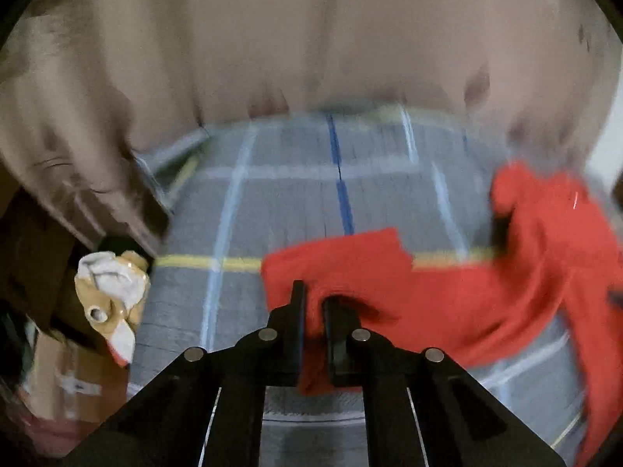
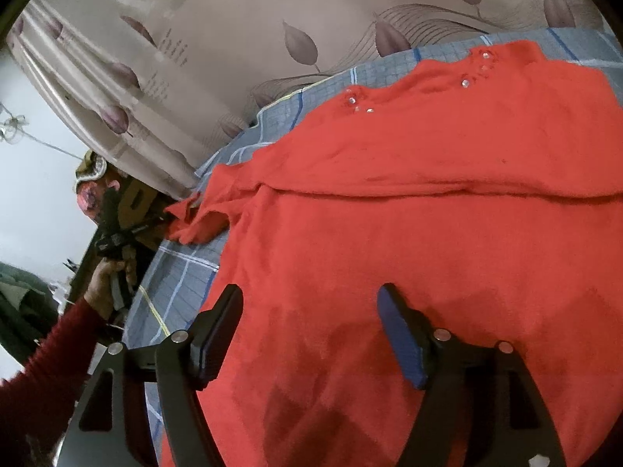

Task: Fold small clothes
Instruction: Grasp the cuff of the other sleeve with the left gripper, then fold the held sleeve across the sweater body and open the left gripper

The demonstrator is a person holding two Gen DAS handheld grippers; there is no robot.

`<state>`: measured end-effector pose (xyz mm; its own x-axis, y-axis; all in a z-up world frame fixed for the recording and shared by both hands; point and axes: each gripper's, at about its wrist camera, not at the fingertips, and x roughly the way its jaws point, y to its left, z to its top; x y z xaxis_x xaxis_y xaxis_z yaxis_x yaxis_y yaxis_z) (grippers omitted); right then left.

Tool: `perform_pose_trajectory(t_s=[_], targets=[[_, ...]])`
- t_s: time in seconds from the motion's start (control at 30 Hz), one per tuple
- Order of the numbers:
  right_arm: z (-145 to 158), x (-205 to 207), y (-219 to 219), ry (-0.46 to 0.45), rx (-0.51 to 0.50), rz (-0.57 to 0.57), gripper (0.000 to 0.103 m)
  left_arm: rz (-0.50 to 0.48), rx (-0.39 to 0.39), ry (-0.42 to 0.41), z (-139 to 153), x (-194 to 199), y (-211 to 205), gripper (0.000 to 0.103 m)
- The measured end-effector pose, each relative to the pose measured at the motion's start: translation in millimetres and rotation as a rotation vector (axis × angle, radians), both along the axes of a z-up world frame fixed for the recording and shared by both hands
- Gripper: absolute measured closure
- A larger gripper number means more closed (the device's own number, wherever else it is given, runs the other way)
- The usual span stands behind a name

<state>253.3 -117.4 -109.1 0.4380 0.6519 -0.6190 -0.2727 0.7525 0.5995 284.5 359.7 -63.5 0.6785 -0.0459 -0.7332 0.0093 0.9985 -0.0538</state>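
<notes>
Between the two black fingers of the left gripper (image 1: 313, 303), in the left wrist view, a fold of the red garment (image 1: 447, 303) is pinched; the jaws are nearly together with red cloth showing in the narrow gap and hanging a little below it. From the pinch the garment trails off to the right of the gripper, lifted and blurred, over a grey checked bedcover (image 1: 280, 202) with pale blue, dark blue and yellow lines. Ahead of the gripper hangs a beige curtain (image 1: 272, 39). To its left, off the edge of the bedcover, sit a tan and white soft toy (image 1: 113, 292) and a cardboard box (image 1: 74, 377) below it.

Under the right gripper (image 2: 311, 303), in the right wrist view, the red garment (image 2: 428, 214) lies spread flat on the bedcover (image 2: 183, 272). The jaws stand wide apart just above the cloth, with nothing pressed between them. Ahead of the gripper a fold line crosses the garment, and beyond it small shiny studs (image 2: 362, 103) are visible near the far edge. Far to the left, a sleeve end is pulled out sideways toward the left gripper (image 2: 128, 229), which a hand (image 2: 105, 288) in a dark red sleeve holds. A leaf-patterned curtain (image 2: 311, 19) hangs behind the bed.
</notes>
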Motion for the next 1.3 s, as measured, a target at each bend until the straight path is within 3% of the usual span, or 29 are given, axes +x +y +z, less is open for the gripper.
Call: perform_pose_trajectory(t_s=[0.17,0.43,0.67,0.8,0.93,1.17,1.3], targets=[[-2,1,-9,0.012,0.054,-0.029,0.034,0.020,-0.187,-0.164,72,-25,-13,0.096],[-1,-1,-21,0.000,0.094,-0.078,0.032,-0.074,-0.321,-0.318,181,-30,-90,0.096],[1,-9,-51,0.013,0.233,-0.156,0.032,-0.217,-0.366,-0.300,215,0,-208,0.096],[8,-20,-72,-0.004,0.241,-0.177,0.032,-0.310,-0.373,-0.267,207,24,-283,0.096],[8,-27,-101,-0.013,0.239,-0.225,0.028,-0.404,-0.394,-0.198,175,43,-356,0.096],[-2,-31,-140,-0.005,0.333,-0.292,0.028,-0.578,-0.358,-0.107,86,65,-457,0.095],[-3,-32,-141,-0.017,0.331,-0.282,0.027,-0.609,-0.351,-0.075,46,69,-480,0.084]])
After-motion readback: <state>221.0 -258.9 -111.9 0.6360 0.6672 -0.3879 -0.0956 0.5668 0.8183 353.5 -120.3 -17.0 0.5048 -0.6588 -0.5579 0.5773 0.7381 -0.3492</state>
